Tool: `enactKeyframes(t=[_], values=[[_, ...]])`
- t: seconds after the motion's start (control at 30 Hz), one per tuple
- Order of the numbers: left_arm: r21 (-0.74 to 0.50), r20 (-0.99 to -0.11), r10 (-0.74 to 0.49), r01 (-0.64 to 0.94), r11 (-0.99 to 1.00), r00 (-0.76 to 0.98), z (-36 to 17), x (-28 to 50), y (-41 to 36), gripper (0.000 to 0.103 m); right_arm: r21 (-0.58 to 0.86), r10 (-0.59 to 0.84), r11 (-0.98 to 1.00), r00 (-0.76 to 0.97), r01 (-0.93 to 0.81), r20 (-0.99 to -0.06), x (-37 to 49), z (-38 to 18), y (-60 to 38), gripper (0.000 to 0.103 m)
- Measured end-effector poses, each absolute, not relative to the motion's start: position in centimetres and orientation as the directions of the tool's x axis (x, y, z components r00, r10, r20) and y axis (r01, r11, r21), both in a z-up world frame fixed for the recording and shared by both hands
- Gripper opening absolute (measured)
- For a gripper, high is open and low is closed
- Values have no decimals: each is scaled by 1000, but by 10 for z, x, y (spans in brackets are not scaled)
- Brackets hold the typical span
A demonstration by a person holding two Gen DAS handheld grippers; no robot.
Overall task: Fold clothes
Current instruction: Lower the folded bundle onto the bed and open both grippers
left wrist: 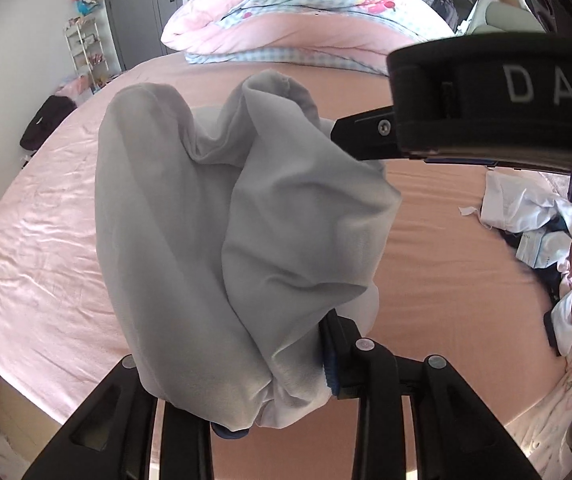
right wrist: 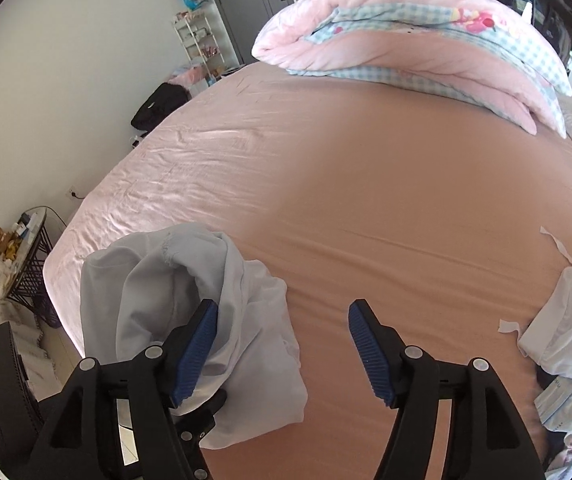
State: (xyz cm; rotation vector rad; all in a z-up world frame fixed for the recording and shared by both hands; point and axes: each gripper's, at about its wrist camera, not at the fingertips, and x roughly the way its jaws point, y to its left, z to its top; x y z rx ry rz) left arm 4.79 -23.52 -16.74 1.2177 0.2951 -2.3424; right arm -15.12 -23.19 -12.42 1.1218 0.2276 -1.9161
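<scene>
A pale grey garment hangs bunched above the pink bed, pinched in the left gripper. The right gripper stands released, empty. It should regrip a free edge so the cloth spreads flat.

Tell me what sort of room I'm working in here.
A bedroom, most likely: a wide bed with a pink sheet, a folded pink quilt at its far end, and a storage rack beside a grey door.

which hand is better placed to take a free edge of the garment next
Right, probably. The right tool is open with nothing between its pads, beside the garment. The left tool is already shut on the garment, holding it up over the bed.
</scene>
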Motion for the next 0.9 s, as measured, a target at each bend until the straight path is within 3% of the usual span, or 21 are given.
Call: enactKeyframes(t=[0.27, 0.57, 0.9], values=[[71, -807, -337, 487, -871, -485, -151, 61, -214, 28, 307, -600, -621, -185, 721, -778, -165, -141, -206, 68], [139, -803, -395, 505, -852, -446, -151, 33, -183, 28, 511, -661, -598, -20, 617, -750, -185, -195, -212, 69], [380, -670, -620, 529, -758, -408, -134, 36, -221, 28, 516, -683, -548, 4, 659, -730, -168, -200, -239, 69]])
